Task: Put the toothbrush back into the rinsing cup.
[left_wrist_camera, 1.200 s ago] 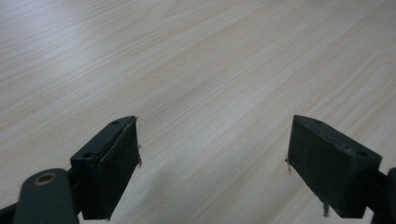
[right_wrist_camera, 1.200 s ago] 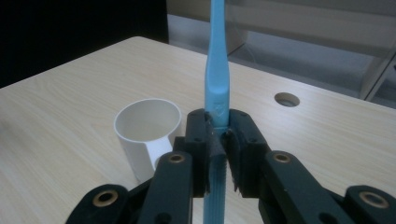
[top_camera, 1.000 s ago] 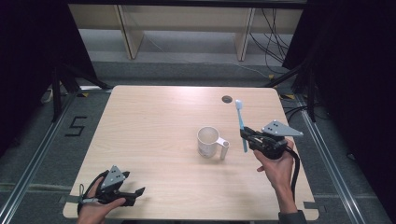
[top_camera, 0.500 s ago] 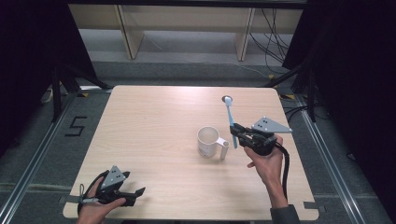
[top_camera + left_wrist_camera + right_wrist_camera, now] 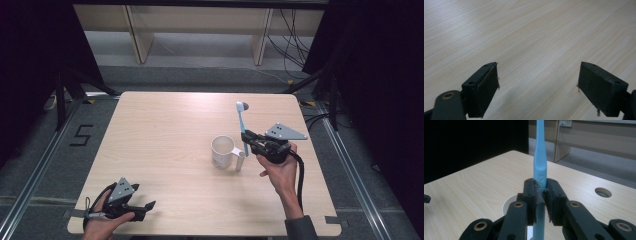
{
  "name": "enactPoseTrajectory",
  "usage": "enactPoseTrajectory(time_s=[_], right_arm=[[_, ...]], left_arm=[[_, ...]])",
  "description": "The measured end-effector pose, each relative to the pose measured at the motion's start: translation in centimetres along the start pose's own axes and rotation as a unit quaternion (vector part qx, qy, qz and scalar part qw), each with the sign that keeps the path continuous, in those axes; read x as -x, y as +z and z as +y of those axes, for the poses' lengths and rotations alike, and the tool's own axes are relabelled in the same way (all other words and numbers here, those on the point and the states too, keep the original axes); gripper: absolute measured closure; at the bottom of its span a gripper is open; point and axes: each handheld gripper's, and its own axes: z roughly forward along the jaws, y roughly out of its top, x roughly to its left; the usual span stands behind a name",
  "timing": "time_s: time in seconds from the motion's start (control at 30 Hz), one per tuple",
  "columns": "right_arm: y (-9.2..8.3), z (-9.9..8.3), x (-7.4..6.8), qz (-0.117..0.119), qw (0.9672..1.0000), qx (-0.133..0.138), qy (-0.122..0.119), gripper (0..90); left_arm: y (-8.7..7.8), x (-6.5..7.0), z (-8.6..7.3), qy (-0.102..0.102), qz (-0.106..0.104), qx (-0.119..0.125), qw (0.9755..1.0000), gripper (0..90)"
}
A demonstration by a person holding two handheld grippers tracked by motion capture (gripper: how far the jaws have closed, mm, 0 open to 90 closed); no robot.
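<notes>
My right gripper (image 5: 248,137) has its jaws clamped on a light blue toothbrush (image 5: 242,126), which stands nearly upright, its head at the top and its handle running down between the jaws. In the right gripper view the two black jaws press flat against either side of the toothbrush (image 5: 540,167), and the handle continues below them towards the open mouth of the white mug (image 5: 509,205) just beyond. From the high view, the mug (image 5: 223,151) sits right of the desk's middle, its handle turned towards my right hand (image 5: 278,172), and the toothbrush's lower end hangs just beside the mug's handle, near its rim; I cannot tell whether it touches. The grey three-cornered plate rides on top of that gripper and its cable trails down past my wrist.

My left gripper (image 5: 145,209) rests low at the near left corner of the desk (image 5: 165,130), held in my left hand (image 5: 100,222). Its jaws stand wide apart with nothing between them; in the left gripper view I see bare wood grain between the two pads (image 5: 487,86).

A small round hole (image 5: 603,192) is set in the desk towards its far edge, well apart from the mug.
</notes>
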Motion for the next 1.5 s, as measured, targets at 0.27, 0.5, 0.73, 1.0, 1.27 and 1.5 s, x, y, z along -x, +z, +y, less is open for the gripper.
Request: enactPoseTrajectory(time_s=[0.27, 0.5, 0.73, 1.0, 1.27, 1.5], right_arm=[[0.5, -0.1, 0.1, 0.008, 0.9996, 0.026, -0.011, 79.1], [0.5, -0.1, 0.1, 0.011, 0.9994, 0.029, -0.016, 79.1], [0.6, -0.6, 0.4, 0.015, 0.9991, 0.04, -0.005, 79.1], [0.9, -0.9, 0.0, 0.017, 0.9991, 0.038, -0.001, 79.1], [1.1, -1.3, 0.1, 0.02, 0.9988, 0.044, -0.006, 79.1], [1.3, -1.8, 0.2, 0.025, 0.9986, 0.046, -0.011, 79.1]], left_arm=[[-0.2, -0.1, 0.1, 0.008, -0.001, -0.012, 0.9999, 15.9], [-0.2, -0.1, 0.1, 0.008, 0.001, -0.011, 0.9999, 16.0], [-0.2, -0.1, 0.1, 0.007, 0.001, -0.011, 0.9999, 16.0], [-0.2, 0.0, 0.1, 0.003, 0.002, -0.01, 0.9999, 16.0], [-0.2, 0.0, 0.1, 0.003, 0.002, -0.009, 1.0, 16.0], [-0.2, 0.0, 0.1, 0.006, 0.001, -0.011, 0.9999, 15.9]])
